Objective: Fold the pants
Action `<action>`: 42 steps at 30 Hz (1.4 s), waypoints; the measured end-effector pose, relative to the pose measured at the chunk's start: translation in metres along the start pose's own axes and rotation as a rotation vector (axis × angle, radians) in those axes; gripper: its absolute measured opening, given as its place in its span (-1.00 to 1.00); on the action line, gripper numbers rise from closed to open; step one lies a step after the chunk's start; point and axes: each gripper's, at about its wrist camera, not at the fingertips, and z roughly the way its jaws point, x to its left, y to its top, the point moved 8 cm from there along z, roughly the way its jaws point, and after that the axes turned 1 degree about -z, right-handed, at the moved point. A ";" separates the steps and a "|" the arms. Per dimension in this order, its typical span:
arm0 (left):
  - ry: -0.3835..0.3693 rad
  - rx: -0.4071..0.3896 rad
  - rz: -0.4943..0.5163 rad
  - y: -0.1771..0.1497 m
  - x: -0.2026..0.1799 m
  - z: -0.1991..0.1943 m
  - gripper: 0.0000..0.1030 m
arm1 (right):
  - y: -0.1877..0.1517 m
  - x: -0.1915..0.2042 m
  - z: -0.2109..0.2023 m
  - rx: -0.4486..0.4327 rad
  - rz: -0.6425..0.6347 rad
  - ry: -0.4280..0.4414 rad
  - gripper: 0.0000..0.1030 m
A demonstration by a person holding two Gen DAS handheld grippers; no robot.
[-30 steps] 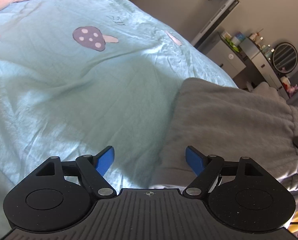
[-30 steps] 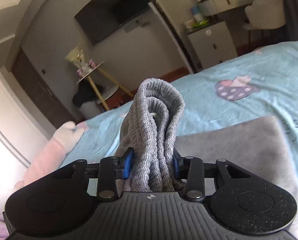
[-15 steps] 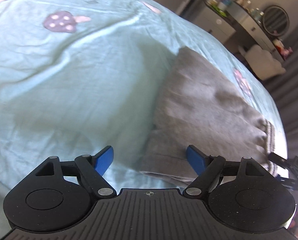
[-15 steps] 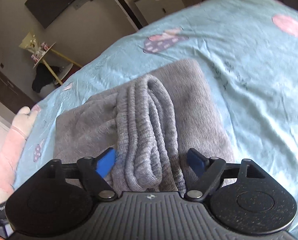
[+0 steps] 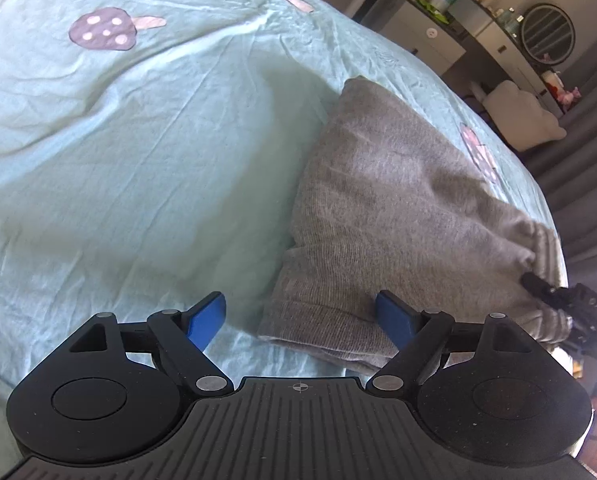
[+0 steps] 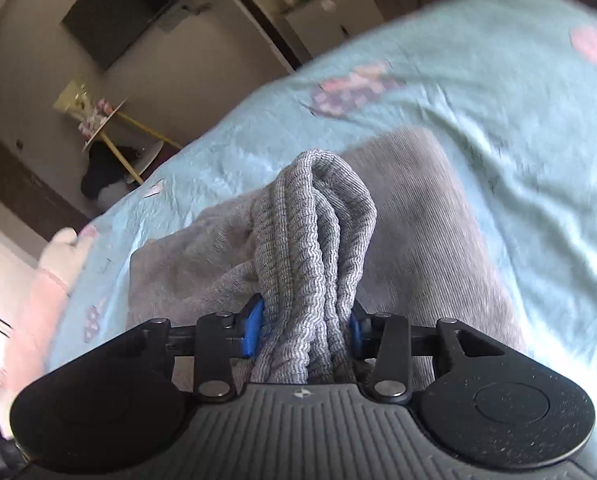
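Note:
Grey pants (image 5: 398, 208) lie folded on the light blue bed sheet (image 5: 138, 140). My left gripper (image 5: 302, 316) is open, its blue fingertips (image 5: 206, 316) straddling the near folded corner of the pants just above the sheet. My right gripper (image 6: 304, 322) is shut on the bunched ribbed waistband (image 6: 314, 240) of the pants, which rises between its jaws. The rest of the pants (image 6: 430, 208) spreads flat beyond it. The right gripper also shows in the left wrist view (image 5: 554, 300) at the far right edge of the pants.
The bed sheet has mushroom prints (image 5: 102, 32). A pink plush toy (image 6: 46, 280) lies at the bed's left side. A dresser with a round mirror (image 5: 546, 32), a chair (image 5: 518, 112), a wall TV (image 6: 126, 4) and a small side table (image 6: 106, 128) stand beyond the bed.
My right gripper, open around the waistband half a second ago, has shut on it again and lifted it. My left gripper stays open and has shifted slightly over the pants' near corner.

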 end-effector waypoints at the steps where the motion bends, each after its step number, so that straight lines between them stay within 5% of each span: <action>1: 0.004 0.000 0.002 0.000 0.000 0.000 0.69 | 0.003 0.007 -0.006 -0.028 -0.036 -0.011 -0.23; 11: 0.020 -0.006 0.027 0.000 -0.001 -0.001 0.69 | 0.025 0.044 -0.048 -0.202 -0.239 -0.115 -0.26; 22: 0.041 -0.001 0.069 -0.003 -0.006 0.000 0.70 | 0.021 -0.001 -0.048 -0.222 -0.240 -0.278 -0.25; 26: 0.050 0.001 0.079 -0.003 -0.008 0.001 0.70 | 0.014 -0.021 -0.042 -0.191 -0.204 -0.362 0.05; 29: 0.053 -0.003 0.082 -0.003 -0.009 0.001 0.70 | 0.009 -0.020 -0.054 -0.253 -0.242 -0.453 0.27; 31: 0.053 -0.017 0.080 -0.003 -0.010 -0.001 0.69 | 0.008 -0.015 -0.065 -0.293 -0.258 -0.433 0.29; 34: 0.029 -0.072 0.083 0.002 -0.017 -0.008 0.69 | 0.000 0.003 -0.073 -0.322 -0.285 -0.291 0.24; 36: 0.013 -0.113 0.097 0.006 -0.025 -0.010 0.70 | -0.006 0.018 -0.070 -0.304 -0.309 -0.182 -0.11; 39: 0.025 -0.100 0.131 0.006 -0.034 -0.001 0.71 | -0.020 0.027 -0.052 -0.206 -0.276 -0.086 -0.25; 42: 0.073 0.003 0.188 -0.003 -0.037 0.018 0.71 | -0.040 0.017 -0.030 -0.069 -0.234 -0.132 -0.30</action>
